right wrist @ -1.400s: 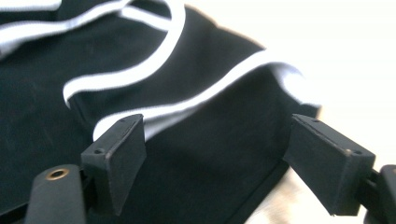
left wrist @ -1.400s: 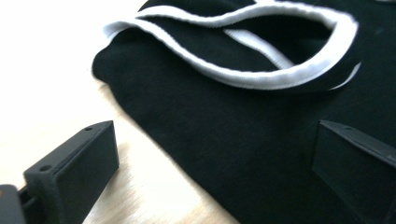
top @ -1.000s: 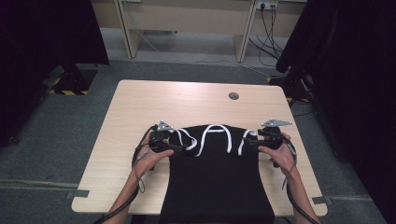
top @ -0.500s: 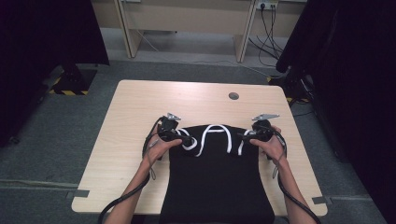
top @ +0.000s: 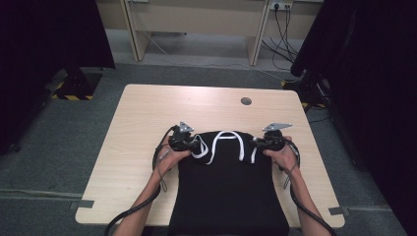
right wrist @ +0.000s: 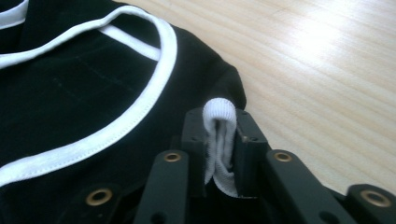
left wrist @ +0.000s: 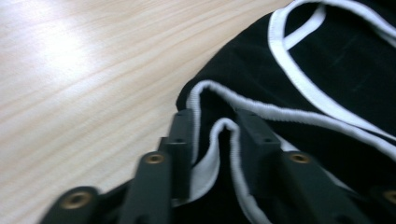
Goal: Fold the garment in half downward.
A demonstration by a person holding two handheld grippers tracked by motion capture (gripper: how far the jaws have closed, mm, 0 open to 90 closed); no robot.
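A black garment [top: 228,191] with white trim lies on the wooden table [top: 147,113] and hangs over its near edge. My left gripper [top: 196,146] is at the garment's top left corner. Its jaws have just been closing, and in the left gripper view [left wrist: 217,121] they pinch a loose fold of white trim [left wrist: 205,172]. My right gripper [top: 255,143] is at the top right corner. Its jaws have also just been closing, and in the right gripper view [right wrist: 219,114] they clamp a doubled-over loop of white trim [right wrist: 219,109].
A round cable hole [top: 246,101] sits in the table's far right part. Bare wood stretches beyond and to both sides of the garment. Dark curtains [top: 49,39] hang left and right, with desk legs and cables on the floor behind.
Both grippers have slid inward and slightly away from me onto the garment's top corners. Their jaws have closed on the white trim, and the top edge has bunched narrower.
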